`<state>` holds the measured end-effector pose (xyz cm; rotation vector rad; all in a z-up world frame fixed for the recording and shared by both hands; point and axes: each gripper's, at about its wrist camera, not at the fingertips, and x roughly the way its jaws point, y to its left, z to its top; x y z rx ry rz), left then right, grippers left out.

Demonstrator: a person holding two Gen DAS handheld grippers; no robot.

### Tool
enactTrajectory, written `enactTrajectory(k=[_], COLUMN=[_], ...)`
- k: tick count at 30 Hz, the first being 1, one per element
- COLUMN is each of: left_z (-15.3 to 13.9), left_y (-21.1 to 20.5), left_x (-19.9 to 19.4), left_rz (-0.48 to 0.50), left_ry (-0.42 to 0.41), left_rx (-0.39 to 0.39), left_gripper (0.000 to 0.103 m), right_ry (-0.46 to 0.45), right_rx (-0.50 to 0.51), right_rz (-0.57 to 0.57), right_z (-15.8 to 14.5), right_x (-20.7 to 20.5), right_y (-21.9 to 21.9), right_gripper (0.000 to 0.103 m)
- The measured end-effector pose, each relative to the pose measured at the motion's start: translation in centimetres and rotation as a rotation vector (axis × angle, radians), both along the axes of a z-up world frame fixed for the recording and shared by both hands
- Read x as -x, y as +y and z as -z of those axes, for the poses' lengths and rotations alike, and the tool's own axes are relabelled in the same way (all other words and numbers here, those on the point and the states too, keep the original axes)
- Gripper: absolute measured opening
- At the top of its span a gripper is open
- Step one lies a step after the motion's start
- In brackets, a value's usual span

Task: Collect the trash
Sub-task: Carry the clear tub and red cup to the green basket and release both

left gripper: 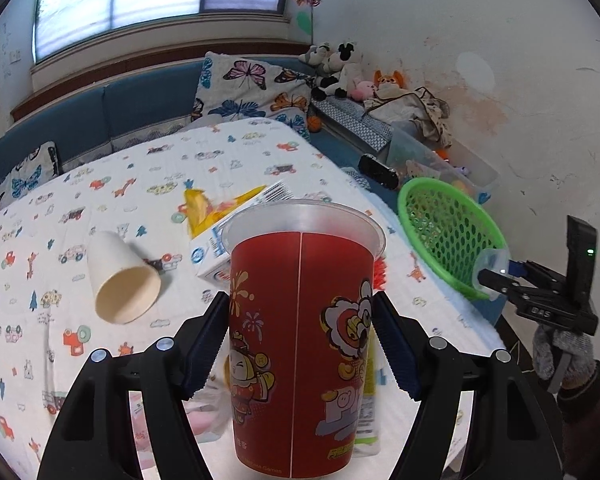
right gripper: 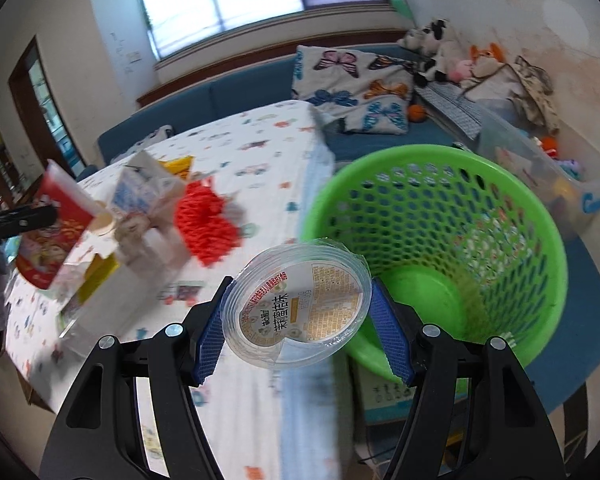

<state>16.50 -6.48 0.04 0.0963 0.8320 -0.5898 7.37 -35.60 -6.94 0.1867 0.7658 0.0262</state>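
Gripping red cup [left gripper: 300, 344] — left | clear tub [right gripper: 298, 312] — right, seemingly clamped

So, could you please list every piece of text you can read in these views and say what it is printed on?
"茉莉佳茶", as best it reads: clear plastic cup in the right tool.
"DAS": right tool body, seen from the left wrist view.
Red cup in the left tool: print too small to read.
Milk carton: blurred.

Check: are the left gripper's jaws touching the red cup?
Touching. The left wrist view shows both blue pads of the left gripper pressed against the sides of the red cup.
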Motion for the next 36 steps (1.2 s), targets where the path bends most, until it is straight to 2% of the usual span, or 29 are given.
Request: enactTrajectory(k=[11,14,21,27,36], left_z=[-1.5,-1.6,-1.7,-0.9,1.8], left_y=[-6.4,-8.8,-14.4,-19.8,-27.5], left_x=[0.4,0.2,-0.4,-1.0,-1.1], left_rz=[0.100,0.126,0.179,0.231,0.287], left_ry=[-0.004,-0.004,-0.005,0.021,0.054], left_rx=[0.014,0.008,-0.003,-0.003,-0.055], left_gripper=[0.069,0.069,0.069,0.070,0.069], right_ry=[0.047,0.047,0.032,0.008,-0.029], right_rx=[-0.002,-0.008,-0.006,-0.015,-0.001], right_rz=[0.077,0.089,0.110,0.128,0.154], right_z=[1.9,2.1,1.8,1.0,0.3], right_x=[-0.5,-0.4,0.9,3.1,6.5], right_y=[-3.8,-4.6,-6.4,-7.6,-9.0], right_gripper=[0.069,0.075,0.075,0.077,0.080])
